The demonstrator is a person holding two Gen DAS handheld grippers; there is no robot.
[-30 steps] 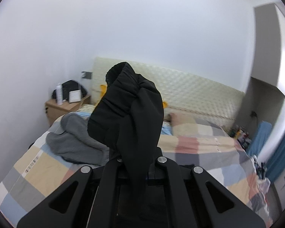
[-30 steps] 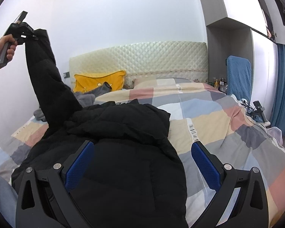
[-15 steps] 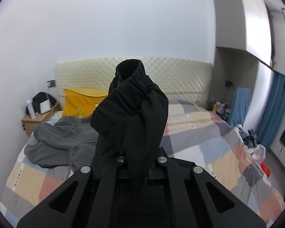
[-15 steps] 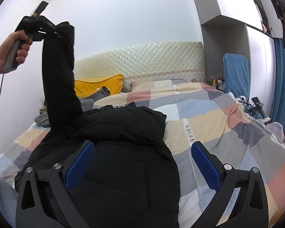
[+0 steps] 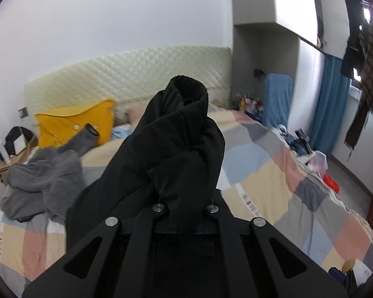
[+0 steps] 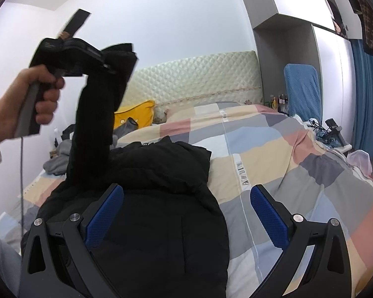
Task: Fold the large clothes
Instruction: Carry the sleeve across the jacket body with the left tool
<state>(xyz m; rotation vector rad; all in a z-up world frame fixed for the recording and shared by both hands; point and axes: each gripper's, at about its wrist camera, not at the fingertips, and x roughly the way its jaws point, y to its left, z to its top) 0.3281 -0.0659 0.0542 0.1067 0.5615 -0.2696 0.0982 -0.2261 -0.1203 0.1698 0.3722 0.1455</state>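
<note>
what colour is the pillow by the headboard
Yellow. The pillow shows best in the left wrist view, left of the raised black sleeve.

**A bedroom in a home**

A bed point(image 6: 273, 154) with a patchwork quilt fills the room, backed by a padded cream headboard point(image 6: 194, 74). A yellow pillow point(image 5: 74, 124) leans against it, with a nightstand point(image 5: 15, 159) beside. Grey wardrobes point(image 6: 293, 49) line the wall, blue curtains point(image 6: 365, 94) hang at the window, and clothes point(image 5: 39, 181) lie loose on the quilt.
</note>
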